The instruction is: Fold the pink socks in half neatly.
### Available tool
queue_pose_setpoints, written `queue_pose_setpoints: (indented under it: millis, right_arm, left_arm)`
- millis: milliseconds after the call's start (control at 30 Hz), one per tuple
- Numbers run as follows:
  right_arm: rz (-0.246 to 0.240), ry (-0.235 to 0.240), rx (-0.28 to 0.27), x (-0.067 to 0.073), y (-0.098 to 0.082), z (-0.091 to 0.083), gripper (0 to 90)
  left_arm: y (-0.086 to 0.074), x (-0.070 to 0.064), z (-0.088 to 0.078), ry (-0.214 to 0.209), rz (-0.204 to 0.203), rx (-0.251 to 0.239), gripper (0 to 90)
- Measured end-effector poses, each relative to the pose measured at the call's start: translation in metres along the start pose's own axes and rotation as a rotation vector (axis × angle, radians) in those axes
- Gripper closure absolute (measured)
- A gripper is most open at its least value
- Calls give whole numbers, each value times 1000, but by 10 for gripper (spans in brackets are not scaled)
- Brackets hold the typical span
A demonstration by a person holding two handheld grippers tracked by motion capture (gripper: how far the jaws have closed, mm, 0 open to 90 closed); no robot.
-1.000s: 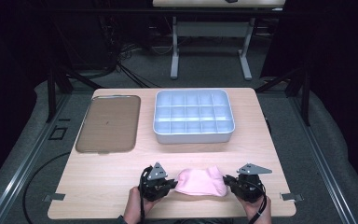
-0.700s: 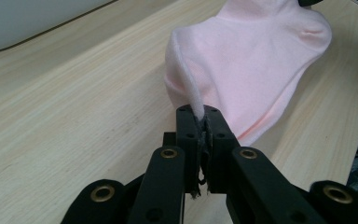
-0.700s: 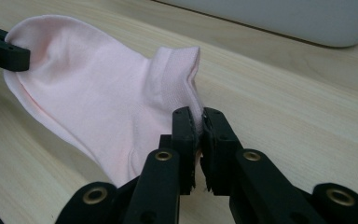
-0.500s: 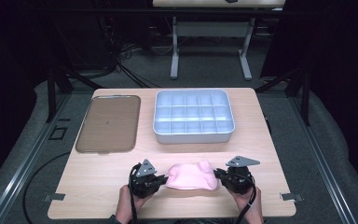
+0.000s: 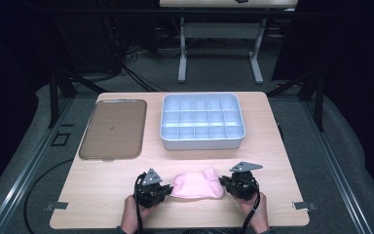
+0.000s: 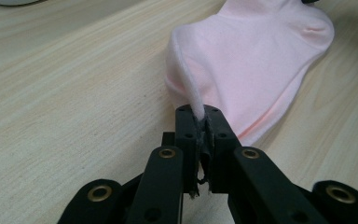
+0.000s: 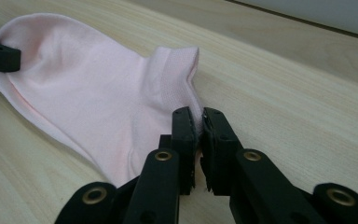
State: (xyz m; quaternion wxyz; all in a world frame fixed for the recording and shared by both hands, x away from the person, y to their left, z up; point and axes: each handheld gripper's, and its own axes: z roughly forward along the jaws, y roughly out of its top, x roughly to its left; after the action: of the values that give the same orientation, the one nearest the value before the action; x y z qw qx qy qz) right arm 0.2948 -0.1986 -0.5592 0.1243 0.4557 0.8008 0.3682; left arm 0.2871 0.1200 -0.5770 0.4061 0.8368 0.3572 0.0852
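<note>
Sock (image 5: 197, 185) nearer the table's front edge than before, flatter (pink), both grippers' fingers clamped on its ends.

We count: one pink sock (image 5: 197, 185), two grippers, left (image 5: 161, 189) and right (image 5: 230, 184), one brown tray (image 5: 113, 129), one compartment bin (image 5: 202, 121), one table (image 5: 272, 146).

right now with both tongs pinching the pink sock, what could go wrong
1. The left tongs grip only a thin edge of the pink sock; a pull could slip it free.
2. The right tongs also hold just the cuff rim, so tugging apart may stretch or release it.
3. The sock lies near the table's front edge; if dropped, it might slide off.
</note>
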Motion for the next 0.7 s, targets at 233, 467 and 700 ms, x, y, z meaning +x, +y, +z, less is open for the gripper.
queue_pose_setpoints:
  millis: [233, 467, 700]
  right_arm:
    - [7, -8, 19, 0, -4, 4, 827]
    - [20, -7, 28, -2, -8, 7, 788]
    - [37, -5, 22, -5, -11, 5, 737]
  left_arm:
    - [-3, 1, 3, 10, -6, 7, 789]
    - [-6, 4, 4, 5, -18, -7, 654]
    - [-8, 3, 4, 26, -21, -21, 499]
